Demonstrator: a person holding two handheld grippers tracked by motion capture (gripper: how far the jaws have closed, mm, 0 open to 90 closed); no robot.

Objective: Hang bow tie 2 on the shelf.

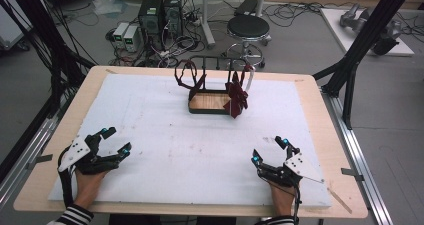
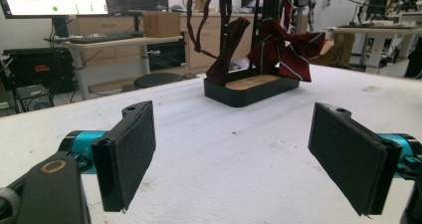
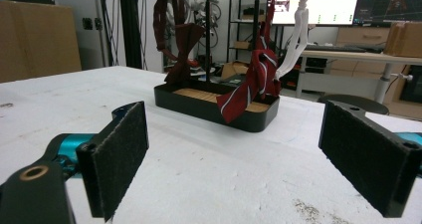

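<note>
1. Resting low at the near left corner of the white foam mat (image 1: 150, 130), the left gripper (image 1: 116, 140) has its jaws spread wide apart with nothing between them; a hand in a striped sleeve holds it from below.
2. The right gripper (image 1: 270, 151) sits at the near right of the mat, its jaws likewise parted and empty.
3. In the left gripper view, that gripper's black padded fingers (image 2: 127, 152) frame bare mat, with teal fittings behind them.
4. The tie rack (image 1: 210, 105), a dark tray with a wooden floor and thin upright posts, stands at the far middle of the mat, well apart from both grippers.
5. A dark red striped bow tie (image 1: 236, 99) hangs at the rack's right end, drooping over the tray's edge; its pale stripes are plain in the right gripper view (image 3: 249, 92).
6. A second dark red bow tie (image 1: 192, 80) hangs by its strap at the rack's left end.
7. A white strap (image 3: 297, 37) dangles from the rack's top bar beside the striped bow tie.
8. Monitors glow in the background of both gripper views, but their writing is too small to read; I see no legible brand or label on the rack or the grippers.
9. A black stool (image 1: 248, 27) and computer towers (image 1: 161, 12) stand on the floor beyond the wooden table (image 1: 320, 135).
</note>
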